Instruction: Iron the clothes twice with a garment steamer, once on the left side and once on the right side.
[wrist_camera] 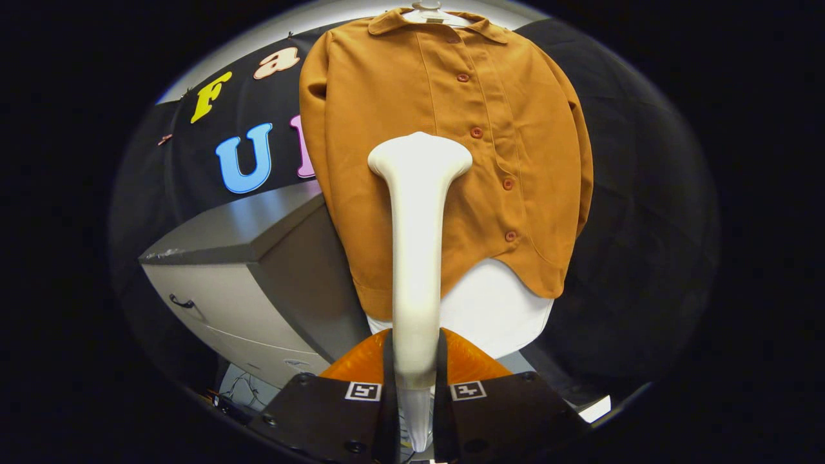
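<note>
Orange shirt (pixel 445 148) hangs on a hanger (pixel 428 13), beyond the fingers. Hand-held gripper (pixel 416 386) pinches the steamer (pixel 416 245) handle between both fingers; head sits over the left panel, beside the buttons (pixel 476 132). Risks: smooth handle twisting in the grip, head snagging a button, shirt swinging away under pressure.

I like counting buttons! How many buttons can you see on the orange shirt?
5 buttons run down the shirt front: under the collar, upper chest, beside the steamer head, below that, and near the hem. The gripper grips the steamer, which may hide others.
</note>
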### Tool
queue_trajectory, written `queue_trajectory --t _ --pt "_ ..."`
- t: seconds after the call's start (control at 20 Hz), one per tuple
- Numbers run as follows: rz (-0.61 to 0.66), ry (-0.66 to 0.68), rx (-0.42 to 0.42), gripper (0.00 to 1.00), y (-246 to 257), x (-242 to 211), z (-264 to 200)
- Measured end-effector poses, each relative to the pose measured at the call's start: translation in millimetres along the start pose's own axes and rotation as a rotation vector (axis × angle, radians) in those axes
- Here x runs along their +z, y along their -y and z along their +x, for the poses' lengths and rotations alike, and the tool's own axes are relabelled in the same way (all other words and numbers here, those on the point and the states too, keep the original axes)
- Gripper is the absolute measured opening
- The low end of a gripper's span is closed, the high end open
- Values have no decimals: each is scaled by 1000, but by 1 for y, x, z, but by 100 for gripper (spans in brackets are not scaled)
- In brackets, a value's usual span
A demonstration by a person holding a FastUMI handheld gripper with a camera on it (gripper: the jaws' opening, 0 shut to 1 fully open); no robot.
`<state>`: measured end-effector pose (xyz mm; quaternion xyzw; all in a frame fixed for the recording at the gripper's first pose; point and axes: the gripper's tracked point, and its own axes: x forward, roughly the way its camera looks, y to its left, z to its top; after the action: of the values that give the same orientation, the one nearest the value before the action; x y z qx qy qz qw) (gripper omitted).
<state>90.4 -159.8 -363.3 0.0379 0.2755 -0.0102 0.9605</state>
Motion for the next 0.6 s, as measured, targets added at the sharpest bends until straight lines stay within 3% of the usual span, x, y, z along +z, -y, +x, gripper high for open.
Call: queue_trajectory --t 0.35,0.6 --pt "42 18 -7 24 7 -13 -35" --pt "35 117 6 24 8 28 -73"
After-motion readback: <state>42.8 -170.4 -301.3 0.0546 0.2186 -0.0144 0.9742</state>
